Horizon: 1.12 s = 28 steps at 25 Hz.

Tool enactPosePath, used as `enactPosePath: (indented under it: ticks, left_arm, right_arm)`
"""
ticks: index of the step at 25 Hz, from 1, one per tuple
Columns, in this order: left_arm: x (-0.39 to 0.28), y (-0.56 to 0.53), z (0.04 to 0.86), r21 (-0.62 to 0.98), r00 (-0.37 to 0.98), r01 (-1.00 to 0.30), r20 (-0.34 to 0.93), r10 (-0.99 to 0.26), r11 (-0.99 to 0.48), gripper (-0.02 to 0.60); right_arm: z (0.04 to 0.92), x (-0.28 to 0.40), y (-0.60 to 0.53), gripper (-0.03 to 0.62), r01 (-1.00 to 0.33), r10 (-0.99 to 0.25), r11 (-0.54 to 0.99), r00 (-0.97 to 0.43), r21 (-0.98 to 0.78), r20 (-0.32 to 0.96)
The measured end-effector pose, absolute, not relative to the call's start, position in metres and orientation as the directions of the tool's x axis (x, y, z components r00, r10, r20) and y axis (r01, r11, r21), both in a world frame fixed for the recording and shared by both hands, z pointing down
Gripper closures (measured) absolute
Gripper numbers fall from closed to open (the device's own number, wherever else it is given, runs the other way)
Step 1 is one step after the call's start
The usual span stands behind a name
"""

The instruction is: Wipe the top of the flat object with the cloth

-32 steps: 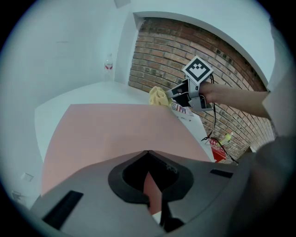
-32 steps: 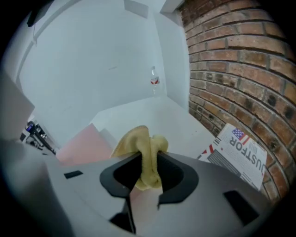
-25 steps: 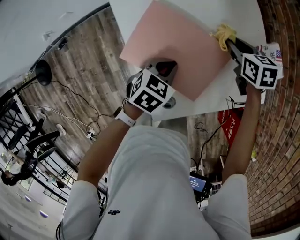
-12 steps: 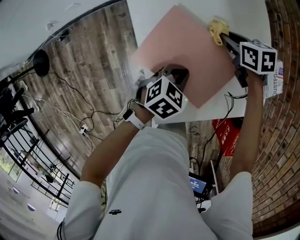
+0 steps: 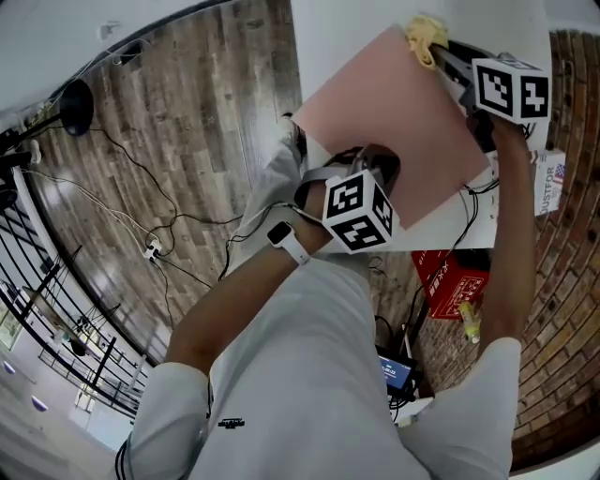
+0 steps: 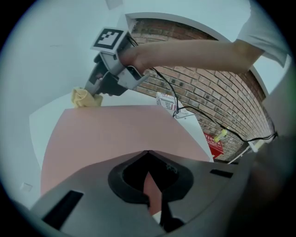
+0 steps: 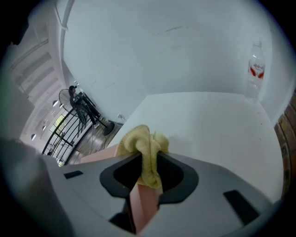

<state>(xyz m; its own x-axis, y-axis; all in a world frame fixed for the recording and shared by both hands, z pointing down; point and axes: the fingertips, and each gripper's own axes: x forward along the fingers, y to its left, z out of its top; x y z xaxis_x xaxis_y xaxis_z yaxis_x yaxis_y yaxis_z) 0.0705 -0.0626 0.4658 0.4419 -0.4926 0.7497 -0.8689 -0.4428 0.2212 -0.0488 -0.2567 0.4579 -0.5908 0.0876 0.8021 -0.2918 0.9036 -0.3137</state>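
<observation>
A flat pink board (image 5: 394,112) lies on the white table (image 5: 347,28). My left gripper (image 5: 375,161) sits at the board's near edge, jaws shut on that edge (image 6: 149,155). The board (image 6: 115,134) stretches away in front of it in the left gripper view. My right gripper (image 5: 439,52) is shut on a crumpled yellow cloth (image 5: 424,36) and holds it at the board's far right corner. In the right gripper view the cloth (image 7: 144,148) bulges out between the jaws (image 7: 148,159), with the pink board (image 7: 141,203) below it. The left gripper view also shows the cloth (image 6: 85,98) touching the board's far corner.
A water bottle (image 7: 255,69) stands at the table's far right. A white printed box (image 5: 547,183) lies at the table's right edge, near a cable. A red box (image 5: 455,277) sits on the floor by the brick wall (image 5: 562,309). A floor fan (image 7: 76,99) stands beyond the table.
The right gripper has slid the cloth along the board's right edge toward its far corner. The left gripper has stayed on the near edge. The head view has shifted.
</observation>
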Motion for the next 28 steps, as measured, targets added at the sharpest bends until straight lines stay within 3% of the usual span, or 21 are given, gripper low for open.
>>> enactPosePath:
  ticks: [8, 14, 21, 28]
  left_arm:
    - [0.064, -0.069, 0.464, 0.208, 0.465, -0.846, 0.738, -0.489, -0.490, 0.563]
    - [0.073, -0.063, 0.463, 0.200, 0.483, -0.826, 0.733, -0.478, -0.528, 0.563]
    - [0.075, -0.064, 0.464, 0.195, 0.491, -0.817, 0.729, -0.477, -0.543, 0.563]
    - [0.083, -0.060, 0.465, 0.178, 0.493, -0.808, 0.726, -0.479, -0.561, 0.563]
  right_arm:
    - [0.455, -0.130, -0.256, 0.482, -0.099, 0.123, 0.975, -0.504, -0.199, 0.855]
    - [0.472, -0.148, -0.238, 0.484, 0.159, 0.178, 0.979, -0.370, -0.127, 0.912]
    - [0.474, -0.156, -0.195, 0.485, 0.657, 0.220, 0.751, -0.158, -0.063, 0.963]
    - [0.476, -0.147, -0.134, 0.487, 0.767, 0.406, 0.592, -0.019, -0.247, 0.914]
